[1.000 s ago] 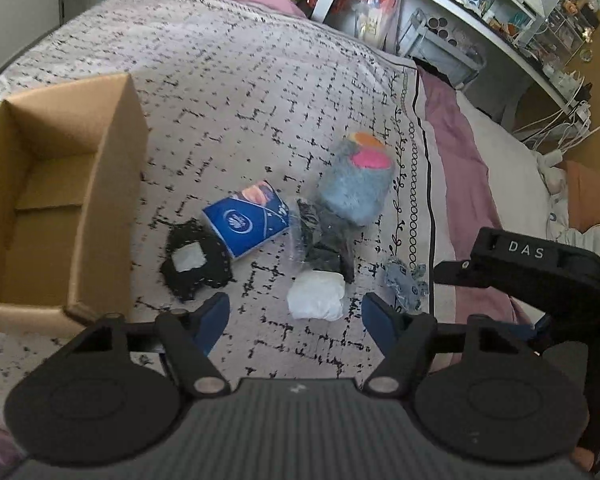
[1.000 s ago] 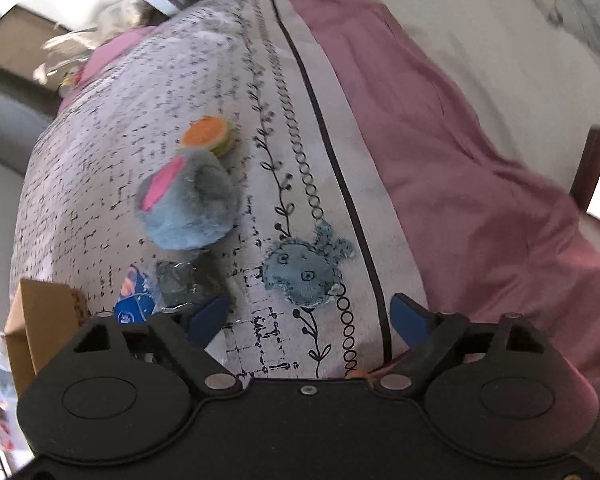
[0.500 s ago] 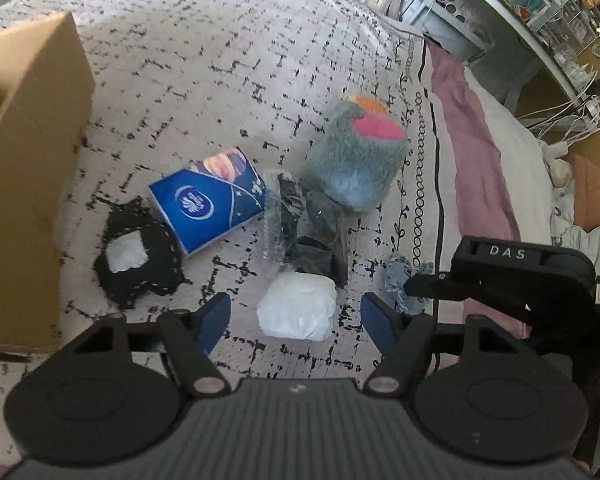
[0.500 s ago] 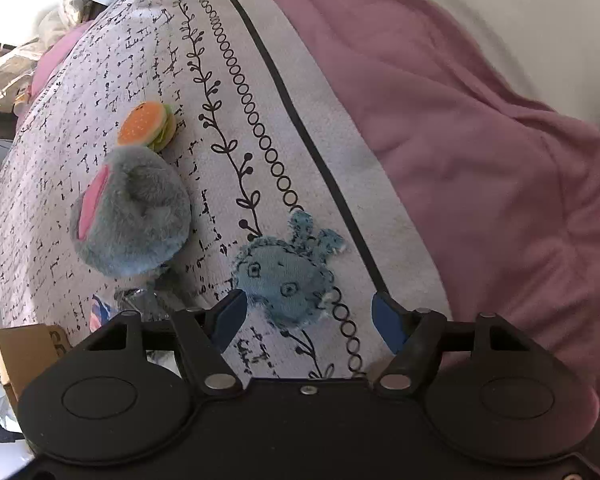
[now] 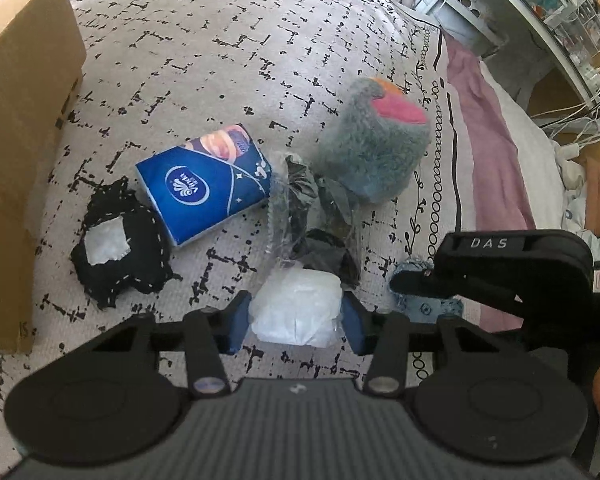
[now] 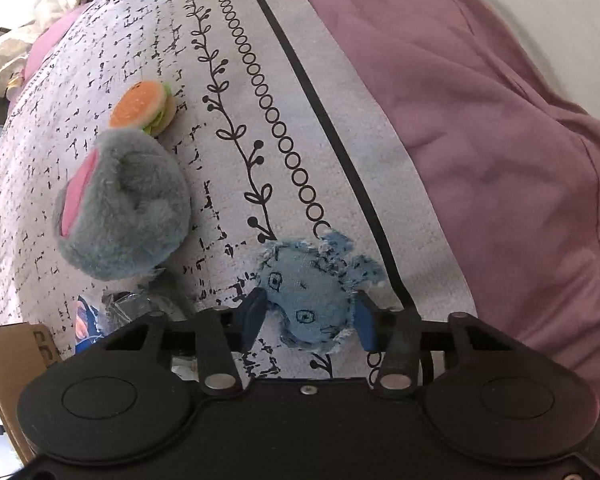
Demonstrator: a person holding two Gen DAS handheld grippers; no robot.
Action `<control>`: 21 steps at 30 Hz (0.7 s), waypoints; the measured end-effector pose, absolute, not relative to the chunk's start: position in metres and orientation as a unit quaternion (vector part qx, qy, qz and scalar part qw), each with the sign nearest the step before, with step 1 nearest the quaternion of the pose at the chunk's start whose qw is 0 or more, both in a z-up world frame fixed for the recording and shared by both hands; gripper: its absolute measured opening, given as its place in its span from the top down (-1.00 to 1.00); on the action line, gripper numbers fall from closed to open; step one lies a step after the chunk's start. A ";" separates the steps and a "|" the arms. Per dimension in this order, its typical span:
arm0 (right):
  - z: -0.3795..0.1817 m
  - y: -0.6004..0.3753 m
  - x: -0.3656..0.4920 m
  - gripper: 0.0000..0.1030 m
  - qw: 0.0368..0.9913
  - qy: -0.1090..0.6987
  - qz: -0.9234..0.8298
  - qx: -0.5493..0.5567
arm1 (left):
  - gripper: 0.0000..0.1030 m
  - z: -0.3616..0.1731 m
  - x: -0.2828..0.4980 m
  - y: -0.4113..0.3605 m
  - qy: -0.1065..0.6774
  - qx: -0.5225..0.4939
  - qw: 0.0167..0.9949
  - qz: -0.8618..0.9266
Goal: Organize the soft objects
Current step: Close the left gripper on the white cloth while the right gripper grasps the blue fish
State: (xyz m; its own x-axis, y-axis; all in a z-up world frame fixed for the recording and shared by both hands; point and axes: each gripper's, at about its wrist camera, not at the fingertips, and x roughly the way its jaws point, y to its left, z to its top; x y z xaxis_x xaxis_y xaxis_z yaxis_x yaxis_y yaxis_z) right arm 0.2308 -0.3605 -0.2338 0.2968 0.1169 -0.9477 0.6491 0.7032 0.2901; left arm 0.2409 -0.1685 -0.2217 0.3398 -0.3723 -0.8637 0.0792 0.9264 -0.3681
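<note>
Left gripper: your left gripper [image 5: 296, 322] sits low over the bedspread [image 5: 240, 52], its blue pads set on either side of the white packet and touching or nearly touching its edges; you cannot tell from this view whether they press it yet.
White packet: the white packet [image 5: 298, 312] is a soft, crinkled, pillow-like bundle in clear wrap, lying flat at the near edge of the cluster.
Right gripper: your right gripper [image 6: 306, 318] has its pads at both flanks of the denim toy, the cloth bulging between them; it looks pinched.
Denim toy: the denim toy [image 6: 312, 294] is a small pale-blue stuffed shape with frayed edges and inked eyes, lying on the ring-and-vine border of the bedspread, near the right side.
Grey plush: the grey plush [image 6: 124, 204] is a round, fuzzy blue-grey ball with a pink patch, left of the denim toy and farther off.
Burger toy: the burger toy [image 6: 144, 109] lies just beyond the grey plush, touching it.
Tissue pack: the blue tissue pack [image 5: 206, 188] lies left of centre, tilted.
Black pouch: the black pouch [image 5: 120, 244] with white stitching and a white patch lies just left of the tissue pack.
Dark bag: a crumpled clear bag of dark items [image 5: 312, 216] lies between the tissue pack and the grey plush.
Cardboard box: the cardboard box [image 5: 20, 140] stands at the far left.
</note>
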 end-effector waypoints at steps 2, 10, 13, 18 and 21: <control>-0.232 -0.360 0.230 0.25 0.731 0.560 -0.183 0.345 | 0.10 -0.220 0.238 -0.167 0.557 -0.132 0.808 -0.138; -0.213 -0.352 0.218 0.46 0.751 0.537 -0.160 0.350 | 0.10 -0.200 0.225 -0.157 0.540 -0.139 0.819 -0.133; -0.204 -0.349 0.215 0.47 0.760 0.525 -0.155 0.351 | 0.10 -0.190 0.219 -0.156 0.531 -0.133 0.826 -0.133; -0.190 -0.342 0.209 0.47 0.777 0.512 -0.145 0.337 | 0.10 -0.174 0.207 -0.150 0.517 -0.128 0.836 -0.128; -0.181 -0.334 0.206 0.47 0.792 0.503 -0.137 0.318 | 0.10 -0.164 0.200 -0.144 0.508 -0.121 0.844 -0.124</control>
